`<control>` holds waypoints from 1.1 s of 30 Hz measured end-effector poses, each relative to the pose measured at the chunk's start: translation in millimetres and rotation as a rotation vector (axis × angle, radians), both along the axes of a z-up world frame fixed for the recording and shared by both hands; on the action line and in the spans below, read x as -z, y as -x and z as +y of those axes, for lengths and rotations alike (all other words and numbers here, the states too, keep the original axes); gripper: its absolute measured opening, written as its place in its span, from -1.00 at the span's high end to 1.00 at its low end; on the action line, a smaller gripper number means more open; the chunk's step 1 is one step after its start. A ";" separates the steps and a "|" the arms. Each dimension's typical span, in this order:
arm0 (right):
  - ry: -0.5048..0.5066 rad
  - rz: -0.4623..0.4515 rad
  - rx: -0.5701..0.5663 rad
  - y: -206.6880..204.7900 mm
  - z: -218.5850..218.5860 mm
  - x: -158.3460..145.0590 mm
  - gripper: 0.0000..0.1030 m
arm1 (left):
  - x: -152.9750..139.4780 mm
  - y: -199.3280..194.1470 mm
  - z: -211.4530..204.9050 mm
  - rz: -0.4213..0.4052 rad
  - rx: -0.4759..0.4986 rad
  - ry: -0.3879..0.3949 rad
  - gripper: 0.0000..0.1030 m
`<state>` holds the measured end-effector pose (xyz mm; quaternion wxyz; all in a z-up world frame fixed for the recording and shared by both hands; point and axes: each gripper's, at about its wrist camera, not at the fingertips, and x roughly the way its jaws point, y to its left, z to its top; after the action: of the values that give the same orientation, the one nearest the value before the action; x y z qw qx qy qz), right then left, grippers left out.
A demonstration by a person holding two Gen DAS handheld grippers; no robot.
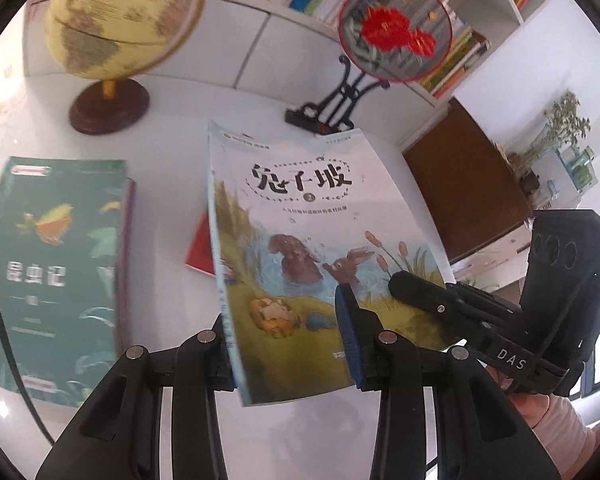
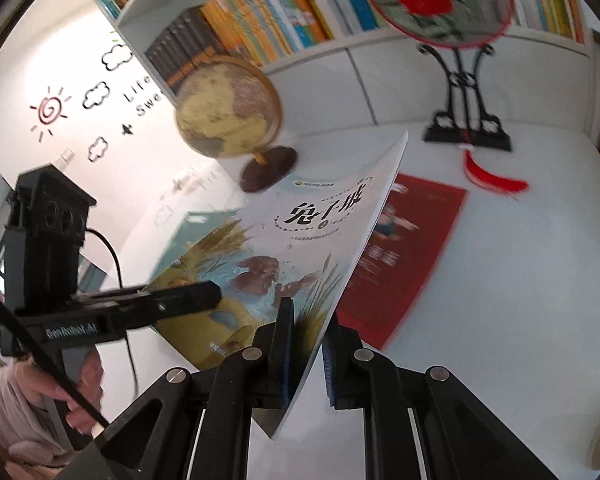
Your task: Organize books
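A thin picture book with two rabbits on its pale cover [image 1: 300, 216] hangs tilted above the white table, bowed between both grippers. My left gripper [image 1: 282, 308] is shut on its lower left edge, one finger behind the book and the blue pad [image 1: 346, 320] on the cover. My right gripper [image 2: 308, 320] is shut on the book's [image 2: 300, 240] right edge. Each gripper shows in the other's view: the right one [image 1: 412, 286] and the left one [image 2: 204, 294]. A red book [image 2: 404, 248] lies flat on the table under the lifted one. A green book [image 1: 52, 260] lies to the left.
A globe on a dark wooden base [image 1: 112, 40] stands at the back left. A round embroidered fan on a black stand [image 1: 396, 28] stands at the back right. Behind them runs a white shelf [image 2: 268, 16] packed with upright books. A person's hands [image 2: 40, 396] hold the grippers.
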<state>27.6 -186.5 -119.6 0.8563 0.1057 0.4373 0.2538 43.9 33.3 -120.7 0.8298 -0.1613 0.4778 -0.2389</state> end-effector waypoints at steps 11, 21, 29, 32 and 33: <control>-0.035 -0.030 -0.119 -11.1 98.1 -11.7 0.75 | -10.1 15.4 105.6 -0.041 -0.161 -0.036 0.34; -0.042 0.018 -0.152 -19.0 192.5 10.9 0.75 | 15.7 10.2 181.0 0.042 -0.242 -0.075 0.34; -0.027 0.088 -0.087 -21.4 216.0 37.3 0.74 | 48.6 -0.1 200.9 0.158 -0.236 -0.085 0.33; -0.014 0.113 -0.063 -23.5 216.5 42.7 0.74 | 56.5 1.2 203.3 0.185 -0.233 -0.104 0.30; -0.015 0.128 -0.053 -24.9 217.1 45.5 0.74 | 58.8 1.0 203.5 0.192 -0.233 -0.118 0.30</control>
<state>52.5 30.5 -165.2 0.8186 0.1163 0.4921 0.2723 42.9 236.8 -179.5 0.8106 -0.1886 0.5460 -0.0962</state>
